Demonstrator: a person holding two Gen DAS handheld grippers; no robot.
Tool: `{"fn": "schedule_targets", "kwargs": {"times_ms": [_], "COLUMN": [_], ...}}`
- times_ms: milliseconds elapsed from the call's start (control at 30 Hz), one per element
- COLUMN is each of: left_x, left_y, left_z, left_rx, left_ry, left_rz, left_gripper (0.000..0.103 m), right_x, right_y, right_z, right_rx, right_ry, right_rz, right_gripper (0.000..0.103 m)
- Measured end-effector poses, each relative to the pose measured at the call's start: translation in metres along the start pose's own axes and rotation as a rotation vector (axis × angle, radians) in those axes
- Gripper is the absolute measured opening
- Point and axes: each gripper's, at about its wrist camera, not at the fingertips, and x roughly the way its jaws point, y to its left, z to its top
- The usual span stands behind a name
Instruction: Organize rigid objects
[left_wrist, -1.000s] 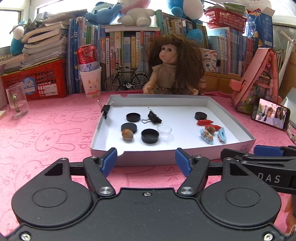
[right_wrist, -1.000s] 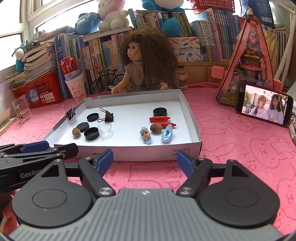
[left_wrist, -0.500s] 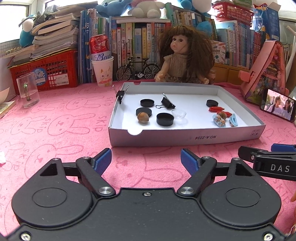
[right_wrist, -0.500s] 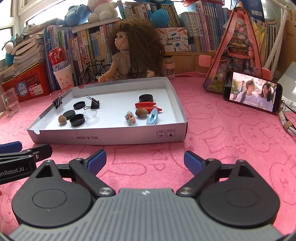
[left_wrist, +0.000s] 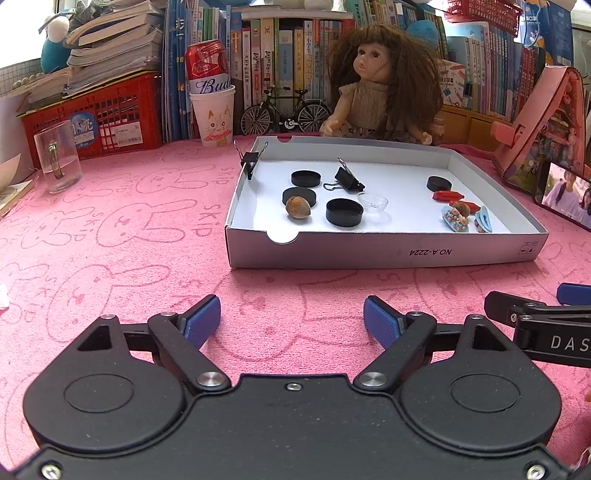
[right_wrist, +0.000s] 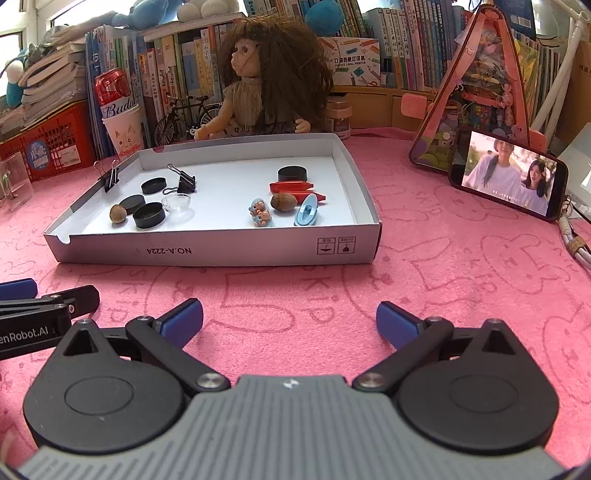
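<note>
- The left gripper has its two blue fingers spread wide apart. Nothing is between them, only the pink cloth.
- The right gripper is spread wide too, and it holds nothing. Its blue fingers hang low over the cloth.
- Both grippers sit side by side, close to the cloth, and point at the white box. They are near the box's front wall but not touching it.
- The box is flat and shallow. It lies on the cloth in front of both grippers. Its front wall says NO.A-2224, upside down.
- On the left side of the box are three round black caps, a brown nut, a small clear dish and a black clip.
- A second black clip is pinched onto the box's left wall.
- On the right side are one more black cap, red pieces, another nut, a blue clip with tiny bears and a plain blue clip. These sit close together.
- Behind the box sits a doll with big brown hair, beside a tiny bicycle.
- A phone stands to the right, well apart from the box.
</note>
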Motion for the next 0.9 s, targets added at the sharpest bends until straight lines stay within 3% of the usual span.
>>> {"fn": "schedule_targets", "kwargs": {"times_ms": [267,633,900], "left_x": [0.007,0.011,0.011], "left_y": [-0.001,0.003,0.003], "left_z": [0.005,0.005,0.005], "left_rx": [0.004,-0.016,-0.017], "left_ry": [0.009,0.029,0.031], "left_rz": [0.035,0.023,0.022], "left_gripper": [0.092,0.102,0.103], "right_x": [0.004,0.005,0.004], "right_y": [0.005,0.006,0.007], "right_z": [0.001,0.000,0.000], "right_rx": [-0.028,-0.036,-0.037], "right_ry": [0.018,0.023,0.023], "right_rz": [-0.023,-0.031,-0.032], "right_gripper": [0.103,0.103,0.103]}}
